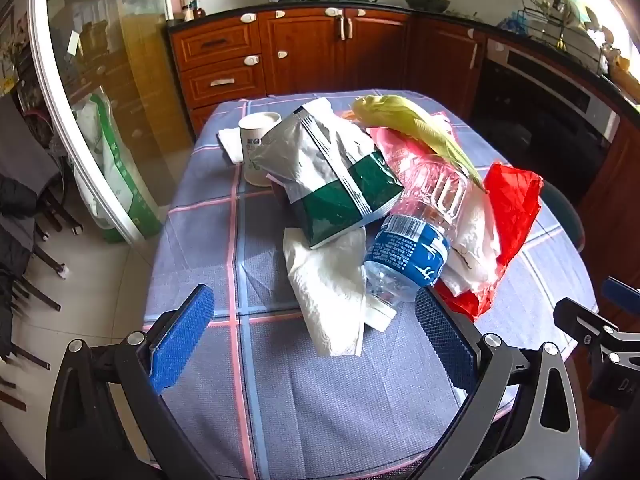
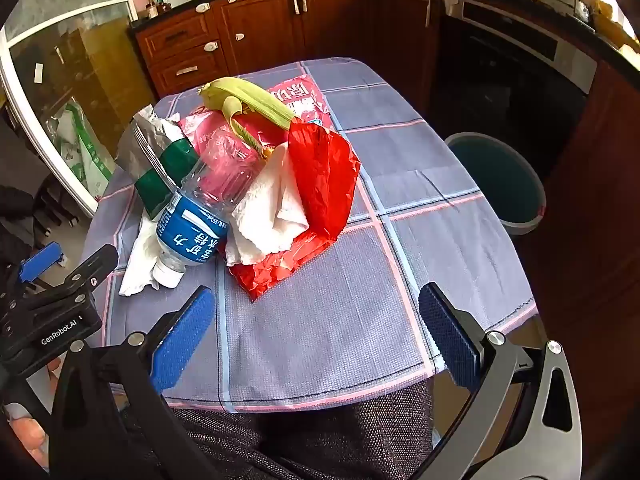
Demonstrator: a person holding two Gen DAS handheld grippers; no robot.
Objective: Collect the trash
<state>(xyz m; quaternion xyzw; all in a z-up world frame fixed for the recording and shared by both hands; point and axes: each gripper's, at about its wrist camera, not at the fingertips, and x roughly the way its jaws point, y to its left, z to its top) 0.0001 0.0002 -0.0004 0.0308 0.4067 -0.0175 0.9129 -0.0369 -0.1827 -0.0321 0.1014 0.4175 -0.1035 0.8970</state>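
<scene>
Both grippers stand wide apart and empty, angled down at the table (image 1: 260, 400). The trash heap lies ahead of the left gripper (image 1: 316, 340), and ahead and left of the right gripper (image 2: 316, 332). Left to right: paper cup (image 1: 258, 148), foil bag (image 1: 332, 176), tissue (image 1: 332, 292), clear bottle (image 1: 408, 248) with blue label, corn husk (image 1: 416, 128), red bag (image 1: 512, 204). Only the right view shows the bin (image 2: 504, 184) beside the table; only the left shows the cup
</scene>
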